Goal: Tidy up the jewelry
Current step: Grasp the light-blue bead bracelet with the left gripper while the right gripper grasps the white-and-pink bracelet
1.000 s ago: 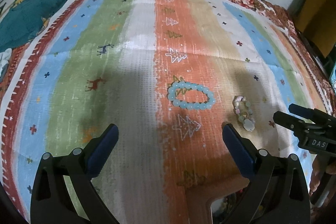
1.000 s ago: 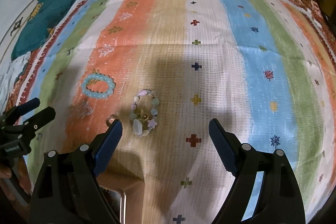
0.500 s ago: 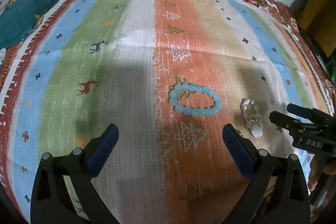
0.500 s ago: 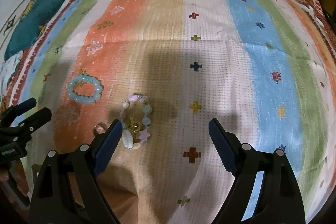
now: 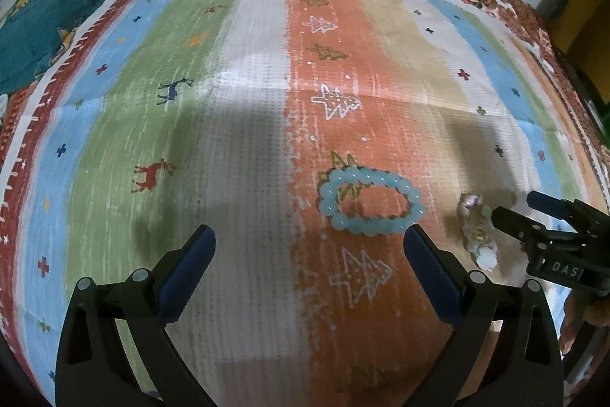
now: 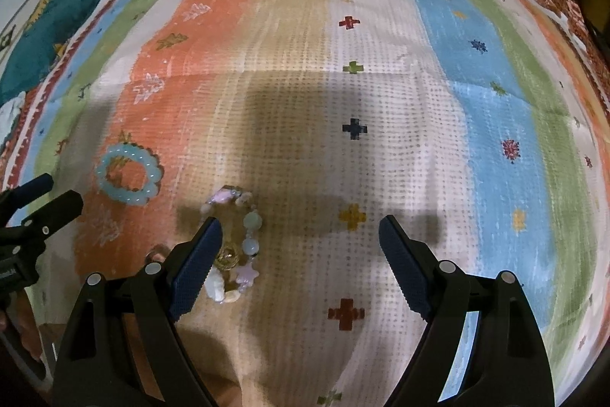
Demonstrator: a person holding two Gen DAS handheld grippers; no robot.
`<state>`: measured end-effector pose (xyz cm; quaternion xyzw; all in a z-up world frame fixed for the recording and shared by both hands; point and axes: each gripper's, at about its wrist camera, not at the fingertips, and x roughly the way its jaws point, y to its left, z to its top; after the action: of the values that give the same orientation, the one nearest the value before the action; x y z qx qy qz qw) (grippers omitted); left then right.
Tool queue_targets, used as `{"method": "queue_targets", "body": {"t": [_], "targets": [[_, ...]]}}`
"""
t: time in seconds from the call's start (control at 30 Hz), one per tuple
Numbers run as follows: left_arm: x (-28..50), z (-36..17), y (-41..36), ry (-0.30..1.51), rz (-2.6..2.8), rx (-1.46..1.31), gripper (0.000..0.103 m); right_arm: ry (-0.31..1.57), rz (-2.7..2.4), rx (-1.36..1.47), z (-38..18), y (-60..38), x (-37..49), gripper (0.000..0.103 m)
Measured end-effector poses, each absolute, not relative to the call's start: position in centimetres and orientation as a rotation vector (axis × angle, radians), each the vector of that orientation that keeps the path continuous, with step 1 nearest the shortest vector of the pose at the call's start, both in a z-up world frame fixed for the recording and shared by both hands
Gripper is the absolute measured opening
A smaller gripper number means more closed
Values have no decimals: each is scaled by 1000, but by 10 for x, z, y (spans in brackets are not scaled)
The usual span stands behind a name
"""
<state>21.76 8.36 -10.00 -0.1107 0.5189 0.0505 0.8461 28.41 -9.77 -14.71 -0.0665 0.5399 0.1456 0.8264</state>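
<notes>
1. Jewelry is lying loose on the striped blanket (image 5: 236, 140): pale-blue bead bracelet (image 5: 370, 201), with the mixed-charm bracelet (image 6: 233, 246) just right of it.
2. Left gripper (image 5: 307, 254) and right gripper (image 6: 295, 262) are both gaping wide, holding nothing.
3. Approach step is proceeding; next, each needs centring over its bracelet before closing.

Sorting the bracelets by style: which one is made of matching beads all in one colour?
The pale blue bracelet on the orange stripe: its round beads all match. The other bracelet, on the beige stripe, mixes pink, green and white beads of different shapes.
</notes>
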Motion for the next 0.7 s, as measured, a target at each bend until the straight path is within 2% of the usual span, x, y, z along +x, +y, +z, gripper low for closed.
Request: {"method": "queue_targets", "body": {"t": [0.47,0.6,0.67,0.7], "targets": [[241,-115,88,1110,125,-204,93,1136,288,-193,-160,-92,298,84],[244,-122,88,1128,144,-156,81,1131,280,-227,-162,-89,296,84],[242,-124,87,1124,154,-117,72,1130,277,-239,-162,-89,295,83],[242,-124,87,1123,152,-107,66,1131,276,-239,-162,-90,295,79]]}}
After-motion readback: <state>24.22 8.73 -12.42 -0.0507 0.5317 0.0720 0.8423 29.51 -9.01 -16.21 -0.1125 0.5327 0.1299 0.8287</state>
